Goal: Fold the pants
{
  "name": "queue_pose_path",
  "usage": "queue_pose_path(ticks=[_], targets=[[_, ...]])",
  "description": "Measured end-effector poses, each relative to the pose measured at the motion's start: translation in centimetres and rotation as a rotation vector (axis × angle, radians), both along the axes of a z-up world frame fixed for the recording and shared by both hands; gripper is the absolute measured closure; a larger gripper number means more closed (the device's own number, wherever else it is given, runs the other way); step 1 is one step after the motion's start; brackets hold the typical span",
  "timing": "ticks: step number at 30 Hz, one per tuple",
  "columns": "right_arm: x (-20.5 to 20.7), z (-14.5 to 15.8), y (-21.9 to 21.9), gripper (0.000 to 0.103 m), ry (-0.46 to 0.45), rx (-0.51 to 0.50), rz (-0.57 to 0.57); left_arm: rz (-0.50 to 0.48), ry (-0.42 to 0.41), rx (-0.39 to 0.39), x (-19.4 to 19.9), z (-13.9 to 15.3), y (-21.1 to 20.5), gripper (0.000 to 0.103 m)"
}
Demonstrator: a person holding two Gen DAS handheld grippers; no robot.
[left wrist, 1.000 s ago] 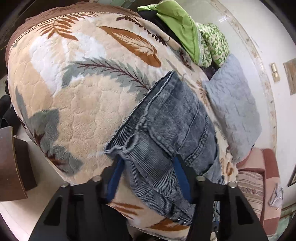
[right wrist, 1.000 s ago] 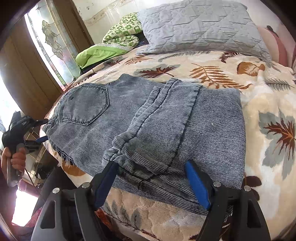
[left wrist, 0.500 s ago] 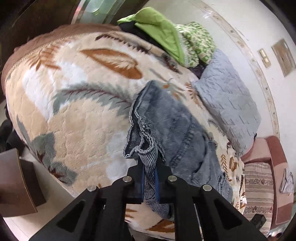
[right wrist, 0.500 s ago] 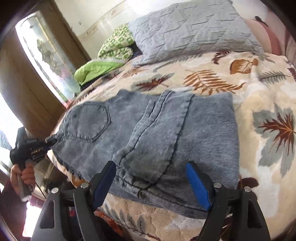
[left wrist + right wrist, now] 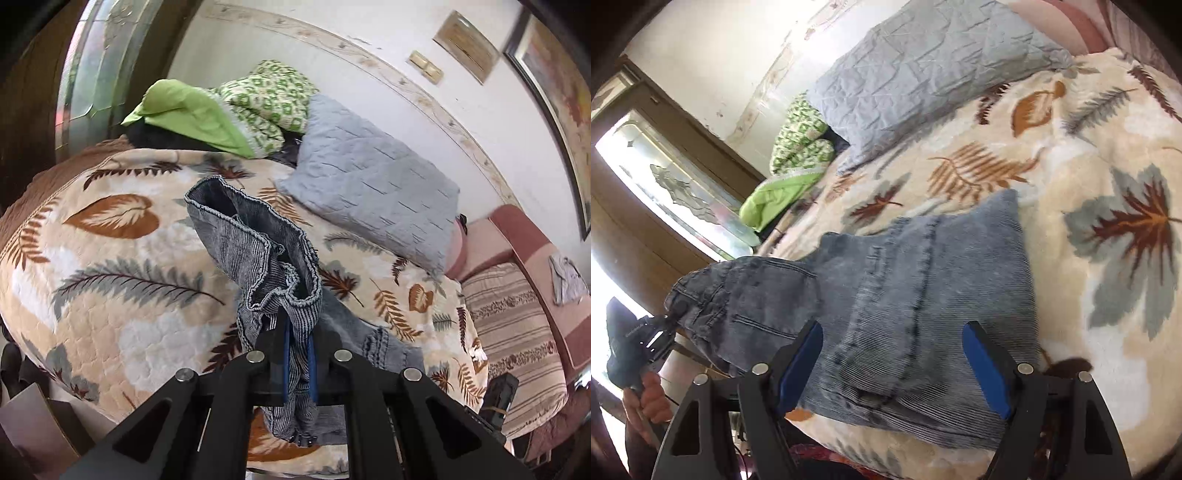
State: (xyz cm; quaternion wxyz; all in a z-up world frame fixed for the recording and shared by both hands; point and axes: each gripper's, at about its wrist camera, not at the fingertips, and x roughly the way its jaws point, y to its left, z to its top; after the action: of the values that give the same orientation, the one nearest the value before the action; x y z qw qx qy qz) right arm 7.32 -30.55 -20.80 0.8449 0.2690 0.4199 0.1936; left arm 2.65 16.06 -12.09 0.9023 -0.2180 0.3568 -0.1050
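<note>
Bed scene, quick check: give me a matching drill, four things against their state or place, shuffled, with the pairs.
Things:
1. left gripper
2. right gripper
3. grey pillow
4. green blanket

States:
A. open, above the folded legs
B. against the wall at the bed's head
C. shut on the jeans, lifting one end
D. bundled beside the pillow

Pairs: 1-C, 2-A, 3-B, 4-D

No lettering, label, brand or number can be read in either view. The framed plaque [image 5: 466, 46] on the wall at the upper right of the left wrist view is too blurred to tell whether it carries any writing.
</note>
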Motion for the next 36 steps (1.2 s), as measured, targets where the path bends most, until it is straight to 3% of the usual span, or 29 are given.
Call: queue_pose_path(ticks=[2, 5, 6, 7, 12, 16, 20, 22, 27, 32, 36], targets=[[0.6, 1.0, 1.7, 0.026, -0.062, -0.02, 0.043, -0.016, -0.003, 0.003, -0.2, 0.5, -0.6, 0.096], [2.2, 1.8, 5.4, 0.053, -0.104, -0.005, 0.138, -0.043, -0.008, 0.018, -0.6, 1.3, -1.7, 0.096], [3.0, 1.7, 7.1, 0.066, -0.097, -0.013, 0.163, -0.055, -0.012, 0.028, -0.8, 1.6, -2.2, 0.096], [3.5, 1.7, 8.5, 0.071, -0.092, -0.02, 0.181, -0.064, -0.014, 0.034, -0.9, 1.8, -2.5, 0.096], [5.2, -0.4, 14.1, 0.072, -0.031, 0.06, 0.251, -0.119, -0.019, 0.054, -1.5, 2.8, -4.7, 0.096], [5.1, -3.3, 17.2, 0.072, 0.075, 0.136, 0.365, -0.161, -0.012, 0.066, -1.8, 3.1, -6.8, 0.096], [4.5, -4.6, 18.2, 0.074, 0.095, 0.112, 0.437, -0.208, 0.004, 0.088, -1.8, 2.7, -9.1, 0.096], [4.9, -5.2, 18.1, 0.088, 0.123, 0.09, 0.43, -0.22, 0.012, 0.099, -1.5, 2.5, -10.0, 0.096], [4.1, -5.6, 18.6, 0.095, 0.065, 0.023, 0.445, -0.233, 0.035, 0.112, -0.9, 1.9, -11.4, 0.096], [4.2, -5.1, 14.9, 0.094, 0.171, 0.146, 0.385, -0.269, 0.042, 0.125, -0.8, 2.1, -13.2, 0.096], [3.7, -1.2, 7.6, 0.091, 0.117, 0.165, 0.245, -0.345, 0.051, 0.141, -0.9, 1.5, -16.3, 0.096]])
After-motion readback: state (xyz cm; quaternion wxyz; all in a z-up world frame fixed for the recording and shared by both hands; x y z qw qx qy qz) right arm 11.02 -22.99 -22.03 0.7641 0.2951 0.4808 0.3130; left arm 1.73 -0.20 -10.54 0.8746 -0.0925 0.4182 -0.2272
